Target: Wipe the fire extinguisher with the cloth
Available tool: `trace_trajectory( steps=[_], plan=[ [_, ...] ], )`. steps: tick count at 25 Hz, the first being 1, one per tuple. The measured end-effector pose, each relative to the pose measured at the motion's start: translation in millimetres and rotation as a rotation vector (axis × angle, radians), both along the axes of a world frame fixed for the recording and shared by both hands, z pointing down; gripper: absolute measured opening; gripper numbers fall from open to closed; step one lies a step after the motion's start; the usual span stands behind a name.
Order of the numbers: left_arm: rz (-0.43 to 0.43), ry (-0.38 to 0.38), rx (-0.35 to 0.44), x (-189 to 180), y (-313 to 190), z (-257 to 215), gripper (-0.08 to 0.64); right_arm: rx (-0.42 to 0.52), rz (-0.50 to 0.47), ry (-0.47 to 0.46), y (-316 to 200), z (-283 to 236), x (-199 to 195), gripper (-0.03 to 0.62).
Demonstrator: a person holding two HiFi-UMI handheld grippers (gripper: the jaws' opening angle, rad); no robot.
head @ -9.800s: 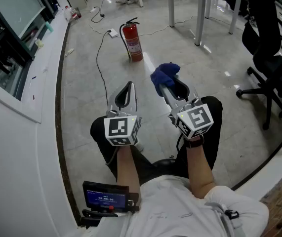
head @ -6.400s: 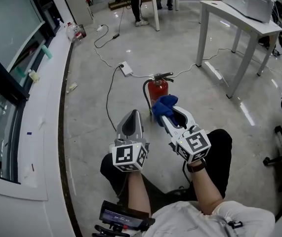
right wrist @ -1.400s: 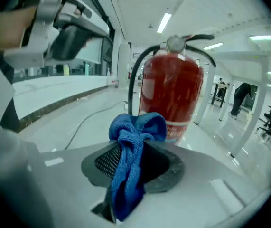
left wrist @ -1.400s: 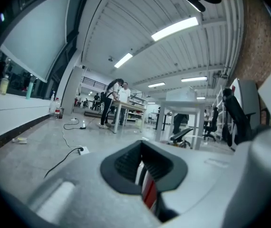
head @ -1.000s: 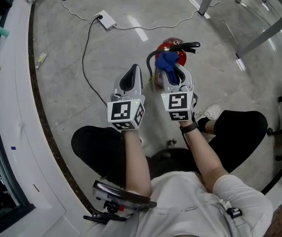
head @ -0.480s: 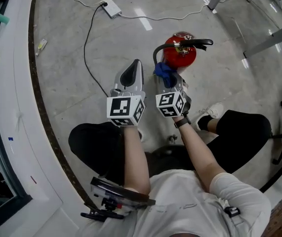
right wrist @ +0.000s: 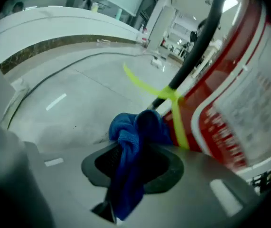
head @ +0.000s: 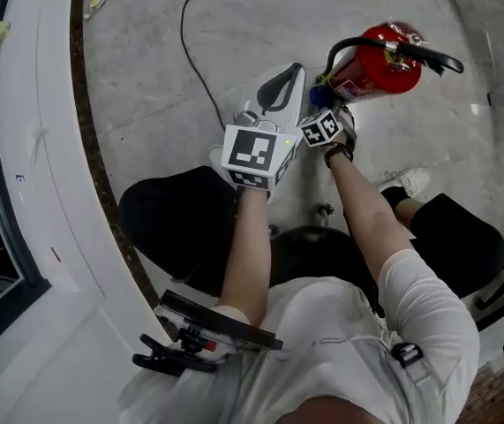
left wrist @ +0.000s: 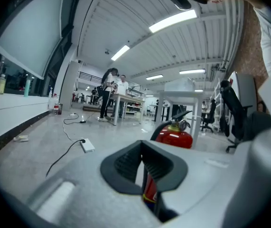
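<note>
A red fire extinguisher [head: 371, 67] with a black handle [head: 424, 54] stands on the grey floor. My right gripper [head: 327, 95] is low against its left side, shut on a blue cloth [right wrist: 134, 136]. In the right gripper view the cloth bunches out past the jaws and touches the red body [right wrist: 230, 99], right by the black hose [right wrist: 197, 46] and a yellow tie [right wrist: 169, 96]. My left gripper [head: 287, 76] hovers just left of the right one, shut on nothing. In the left gripper view the extinguisher [left wrist: 175, 136] shows beyond its jaws [left wrist: 144, 167].
A curved white ledge [head: 40, 148] runs along the left. A black cable [head: 190, 34] trails over the floor to a power strip [left wrist: 87, 146]. Tables [left wrist: 180, 96], an office chair [left wrist: 235, 115] and standing people [left wrist: 111, 96] are farther off. My shoe [head: 408, 182] is near the extinguisher.
The right gripper has carried the cloth from the extinguisher's top down to its left side. The left gripper stays shut alongside. The head camera has swung, putting the extinguisher at the upper right.
</note>
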State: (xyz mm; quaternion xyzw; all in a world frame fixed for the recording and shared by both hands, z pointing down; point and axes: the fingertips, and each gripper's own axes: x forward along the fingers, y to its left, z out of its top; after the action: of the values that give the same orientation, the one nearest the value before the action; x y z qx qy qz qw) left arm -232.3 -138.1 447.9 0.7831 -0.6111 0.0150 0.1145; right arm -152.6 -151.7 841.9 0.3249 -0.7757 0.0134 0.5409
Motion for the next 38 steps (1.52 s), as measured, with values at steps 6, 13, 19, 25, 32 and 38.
trace_trajectory(
  steps=[6, 13, 19, 25, 32, 38],
  plan=[
    [-0.018, 0.0, -0.006, -4, 10, -4, 0.002, -0.165, 0.016, 0.028, 13, 15, 10, 0.109],
    [-0.012, -0.003, 0.051, 1, 15, -31, 0.002, -0.403, 0.102, -0.432, 49, -53, 15, 0.115],
    [0.011, 0.01, 0.082, 29, 10, -48, 0.003, -0.087, 0.114, -0.636, 45, -202, 37, 0.12],
    [0.061, 0.002, 0.104, 54, 8, -57, 0.003, 0.219, 0.055, -0.792, 22, -340, 47, 0.128],
    [0.061, 0.021, 0.122, 58, 10, -65, 0.003, 0.459, -0.07, -0.756, 3, -411, 39, 0.132],
    [0.058, 0.036, 0.111, 56, 11, -60, 0.003, 0.577, -0.13, -0.633, -9, -399, 33, 0.132]
  ],
)
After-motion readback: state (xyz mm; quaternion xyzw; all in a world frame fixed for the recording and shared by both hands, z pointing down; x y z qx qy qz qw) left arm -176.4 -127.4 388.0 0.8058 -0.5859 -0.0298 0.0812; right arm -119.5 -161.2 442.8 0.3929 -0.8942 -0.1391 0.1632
